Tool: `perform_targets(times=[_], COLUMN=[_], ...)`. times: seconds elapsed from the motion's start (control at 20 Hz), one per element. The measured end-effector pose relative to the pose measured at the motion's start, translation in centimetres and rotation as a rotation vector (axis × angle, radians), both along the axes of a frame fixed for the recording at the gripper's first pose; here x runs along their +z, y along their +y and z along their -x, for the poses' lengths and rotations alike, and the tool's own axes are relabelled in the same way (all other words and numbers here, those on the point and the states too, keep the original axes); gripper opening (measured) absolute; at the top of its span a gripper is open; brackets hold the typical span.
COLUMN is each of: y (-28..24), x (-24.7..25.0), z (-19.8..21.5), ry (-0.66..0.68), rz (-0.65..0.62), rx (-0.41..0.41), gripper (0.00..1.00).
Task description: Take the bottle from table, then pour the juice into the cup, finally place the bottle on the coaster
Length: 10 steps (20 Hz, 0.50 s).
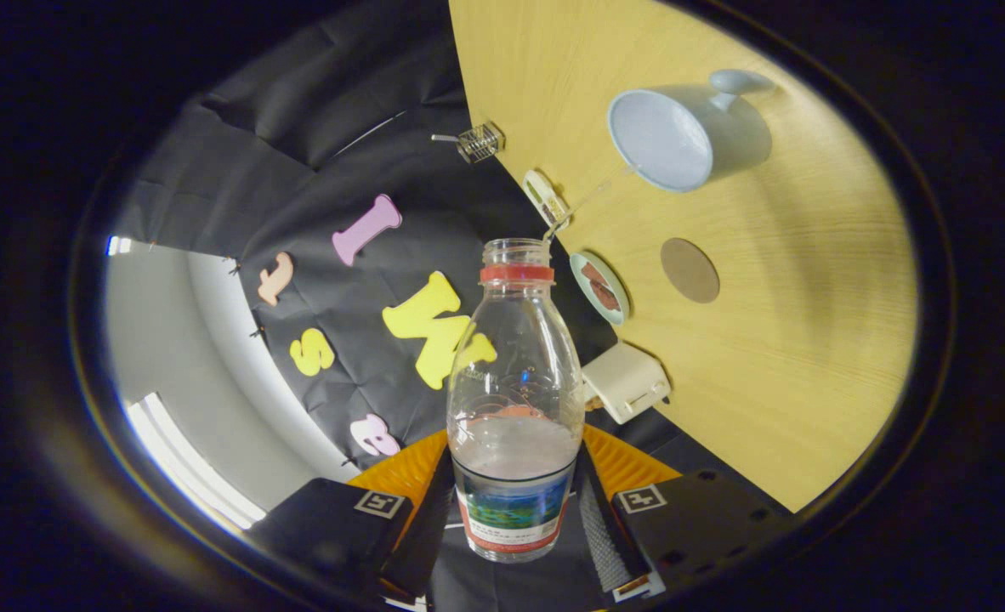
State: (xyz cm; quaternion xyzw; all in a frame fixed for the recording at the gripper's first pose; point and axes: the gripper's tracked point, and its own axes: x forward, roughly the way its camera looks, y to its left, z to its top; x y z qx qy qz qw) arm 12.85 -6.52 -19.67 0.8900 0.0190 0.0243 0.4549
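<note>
Your gripper (pixel 515 518) clamps the bottle (pixel 515 399) at its labelled lower part, a finger pressed on each side, so the bottle stands up between the fingers with its open, uncapped mouth pointing away from you. A red ring circles the neck, and a small amount of clear liquid sits low in the bottle, level with the top of the label. To the right of the bottle, a white boxy device (pixel 626 381) rests at the near edge of the wooden table (pixel 809 340), which appears steeply tilted in your view. Just beyond it, a small plate (pixel 600 287) holding something brown lies near the table's edge. Further right, the round brown coaster (pixel 689 270) lies bare on the wood, well apart from the bottle. Beyond the coaster stands the pale blue cup (pixel 681 136), its open mouth turned toward you, its handle on the far side.
</note>
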Motion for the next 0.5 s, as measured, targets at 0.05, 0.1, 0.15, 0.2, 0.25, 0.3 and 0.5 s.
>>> perform_targets(times=[0.05, 0.1, 0.15, 0.2, 0.25, 0.3, 0.5], y=[-0.2, -0.4, -0.5, -0.7, -0.7, -1.0, -1.4], x=[0.1, 0.1, 0.0, 0.0, 0.1, 0.4, 0.1], z=[-0.1, -0.3, -0.6, -0.7, -1.0, -1.1, -1.2], ry=[-0.001, 0.004, 0.01, 0.012, 0.007, 0.005, 0.015], rz=[-0.009, -0.017, -0.028, -0.043, -0.065, -0.09, -0.136], rx=[-0.005, -0.005, -0.005, -0.004, -0.001, -0.005, -0.01], gripper=[0.76, 0.76, 0.76, 0.76, 0.76, 0.76, 0.76])
